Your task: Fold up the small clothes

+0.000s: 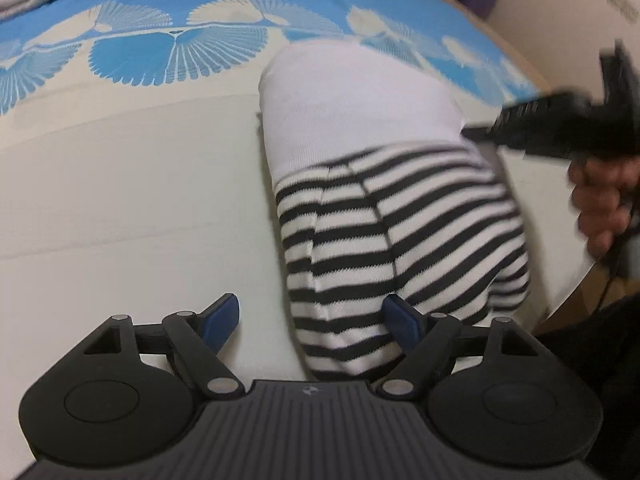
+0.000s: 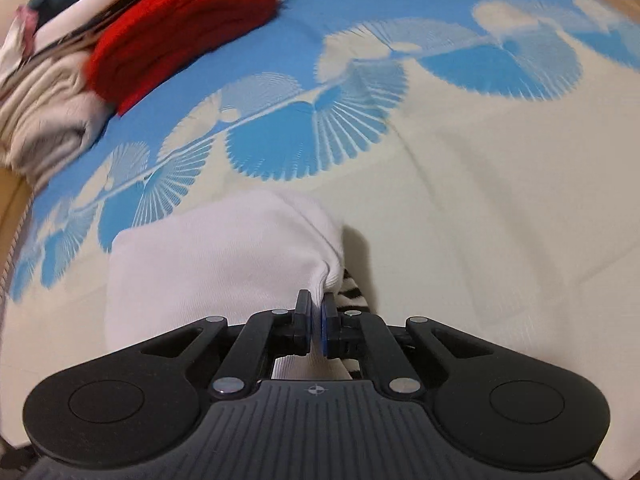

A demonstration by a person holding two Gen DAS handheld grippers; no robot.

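Both grippers level over garment (image 1: 380,200).

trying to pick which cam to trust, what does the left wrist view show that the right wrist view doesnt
Only the left wrist view shows the black-and-white striped body of the small knit garment, the open left gripper at its near end, and the person's bare right hand.

Only the right wrist view shows the right gripper pinched shut on the garment's white section, plus the stacked cream, white and dark clothes beside the red ones.

Both show the blue-and-cream fan-patterned sheet and the folded red fabric.
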